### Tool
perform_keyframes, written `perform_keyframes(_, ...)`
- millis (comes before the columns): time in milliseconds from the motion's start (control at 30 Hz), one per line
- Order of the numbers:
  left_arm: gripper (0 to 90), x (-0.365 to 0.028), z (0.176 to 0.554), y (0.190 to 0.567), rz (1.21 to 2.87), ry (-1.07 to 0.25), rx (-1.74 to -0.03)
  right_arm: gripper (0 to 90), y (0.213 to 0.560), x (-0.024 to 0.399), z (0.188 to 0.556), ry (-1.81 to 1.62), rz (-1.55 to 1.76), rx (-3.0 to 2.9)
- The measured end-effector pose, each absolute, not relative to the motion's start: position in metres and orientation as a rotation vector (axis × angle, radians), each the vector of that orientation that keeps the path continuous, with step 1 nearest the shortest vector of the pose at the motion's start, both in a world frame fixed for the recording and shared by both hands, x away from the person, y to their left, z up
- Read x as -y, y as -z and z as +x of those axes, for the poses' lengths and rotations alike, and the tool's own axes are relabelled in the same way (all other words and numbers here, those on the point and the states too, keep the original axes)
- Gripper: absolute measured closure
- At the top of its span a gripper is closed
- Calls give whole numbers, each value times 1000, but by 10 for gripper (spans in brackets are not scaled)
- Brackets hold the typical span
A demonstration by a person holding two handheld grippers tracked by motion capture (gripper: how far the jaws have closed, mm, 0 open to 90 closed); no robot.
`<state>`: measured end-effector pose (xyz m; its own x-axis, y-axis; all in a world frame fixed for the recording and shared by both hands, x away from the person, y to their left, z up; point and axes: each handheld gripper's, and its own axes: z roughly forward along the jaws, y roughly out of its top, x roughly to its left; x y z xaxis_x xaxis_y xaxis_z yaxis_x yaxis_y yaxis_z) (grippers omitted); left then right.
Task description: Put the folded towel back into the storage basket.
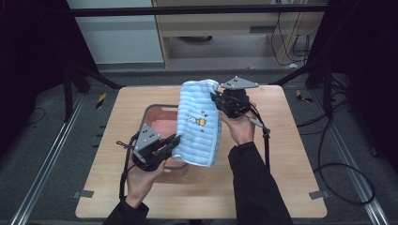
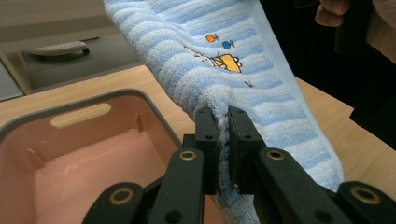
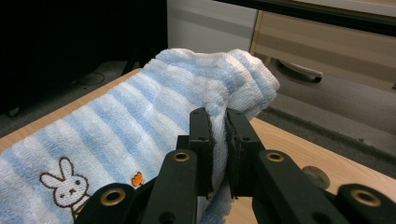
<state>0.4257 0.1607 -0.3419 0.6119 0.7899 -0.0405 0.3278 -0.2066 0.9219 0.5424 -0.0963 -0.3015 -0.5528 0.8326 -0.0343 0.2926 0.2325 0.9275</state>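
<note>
I hold the blue striped towel [image 1: 199, 123] stretched in the air above the tabletop's [image 1: 281, 154] middle, my left gripper [image 1: 174, 140] pinching its near corner, my right gripper [image 1: 217, 99] pinching its far one. My right gripper view reveals a bunny print; my left shows the pink basin [image 2: 93, 154] below.

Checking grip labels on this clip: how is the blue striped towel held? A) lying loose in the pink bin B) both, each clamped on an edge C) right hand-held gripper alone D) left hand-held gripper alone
B: the left hand-held gripper and right hand-held gripper each pinch the towel.
</note>
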Motion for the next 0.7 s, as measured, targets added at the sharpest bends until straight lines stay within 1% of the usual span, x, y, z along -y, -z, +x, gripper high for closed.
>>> perform_keyframes(433, 838, -187, 430, 342, 1766, -590, -960, 824, 303, 66, 554, -1349, 1001, -1964)
perform_keyframes(700, 838, -202, 432, 346, 1748, -590, -992, 824, 308, 46, 562, -1347, 981, -1991)
